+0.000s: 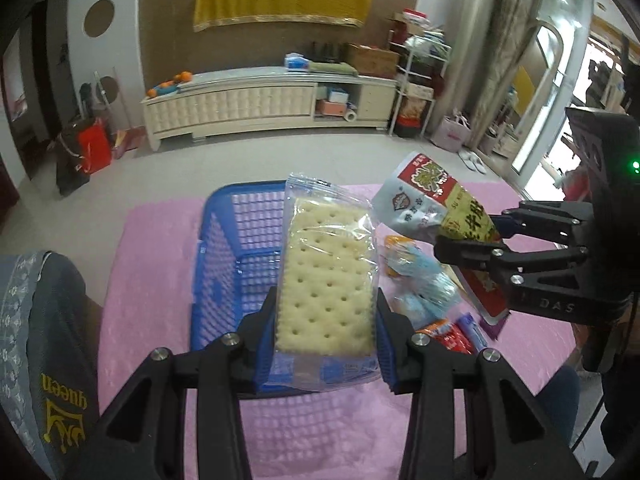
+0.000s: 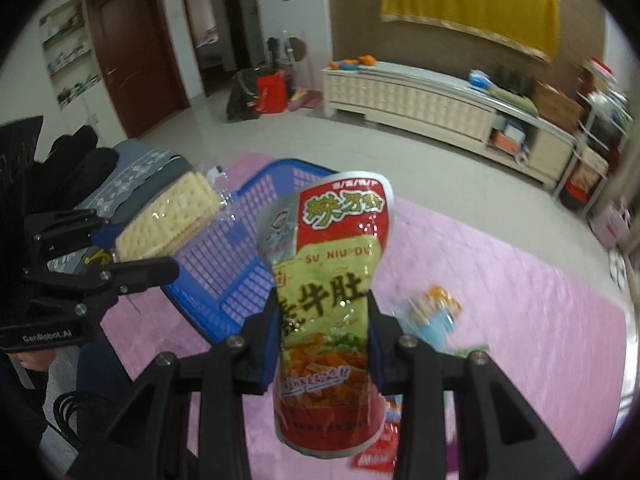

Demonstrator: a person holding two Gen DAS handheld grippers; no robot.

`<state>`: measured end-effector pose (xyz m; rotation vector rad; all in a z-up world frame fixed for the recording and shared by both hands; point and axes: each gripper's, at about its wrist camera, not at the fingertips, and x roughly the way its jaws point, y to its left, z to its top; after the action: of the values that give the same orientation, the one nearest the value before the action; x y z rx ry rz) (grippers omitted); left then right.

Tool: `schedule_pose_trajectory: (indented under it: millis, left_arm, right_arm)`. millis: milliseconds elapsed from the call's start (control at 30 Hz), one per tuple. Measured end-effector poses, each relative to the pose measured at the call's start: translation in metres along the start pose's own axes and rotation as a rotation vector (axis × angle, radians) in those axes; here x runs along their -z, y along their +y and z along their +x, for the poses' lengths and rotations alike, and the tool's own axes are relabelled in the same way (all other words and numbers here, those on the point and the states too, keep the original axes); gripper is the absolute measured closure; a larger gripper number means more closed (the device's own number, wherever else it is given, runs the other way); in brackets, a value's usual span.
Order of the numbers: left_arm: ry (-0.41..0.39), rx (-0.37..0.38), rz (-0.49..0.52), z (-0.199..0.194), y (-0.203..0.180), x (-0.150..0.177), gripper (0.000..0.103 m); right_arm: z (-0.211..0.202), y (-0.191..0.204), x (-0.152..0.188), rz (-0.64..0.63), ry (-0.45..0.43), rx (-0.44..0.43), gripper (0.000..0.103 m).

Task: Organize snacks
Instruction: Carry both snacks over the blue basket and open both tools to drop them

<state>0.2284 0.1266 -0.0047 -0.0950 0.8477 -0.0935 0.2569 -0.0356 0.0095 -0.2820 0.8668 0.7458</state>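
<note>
My left gripper [image 1: 326,316] is shut on a clear packet of pale crackers [image 1: 328,280], held up above the near end of a blue plastic basket [image 1: 224,248]. The same packet [image 2: 168,220] and left gripper [image 2: 132,248] show at the left of the right wrist view. My right gripper [image 2: 324,328] is shut on a red and yellow snack pouch [image 2: 328,280], held upright above the pink mat, to the right of the basket [image 2: 224,280]. From the left wrist view the pouch [image 1: 436,204] hangs in the right gripper [image 1: 484,236] beyond the basket's right side.
A pink mat [image 1: 152,288] covers the table. Several small snack packets [image 1: 424,284] lie on it right of the basket, one blue and orange [image 2: 436,316]. A person's grey sleeve [image 1: 44,344] is at the left. A cream cabinet [image 1: 260,100] stands across the floor.
</note>
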Motion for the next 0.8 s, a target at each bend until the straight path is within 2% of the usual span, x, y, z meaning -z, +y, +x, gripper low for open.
schedule_pose_trajectory:
  millis: [233,433,533,667,800]
  left_arm:
    - [0.002,-0.027,-0.057,0.014,0.031,-0.008,0.063]
    - [0.023,-0.057,-0.106,0.030,0.051,-0.009,0.063]
    - [0.036,-0.061,-0.122,0.032,0.059,-0.006,0.063]
    - [0.056,-0.069,-0.135,0.037,0.066,-0.002,0.063]
    - [0.075,-0.084,-0.125,0.042,0.066,0.004,0.063]
  right_arm:
    - [0.044,0.006,-0.041,-0.083,0.030,-0.035,0.062]
    - [0.085,0.014,-0.061,-0.174,0.088,-0.067,0.062]
    - [0.103,0.017,-0.066,-0.218,0.116,-0.097,0.062]
    - [0.132,0.034,-0.068,-0.339,0.164,-0.113,0.062]
    - [0.156,0.041,-0.067,-0.375,0.207,-0.126,0.061]
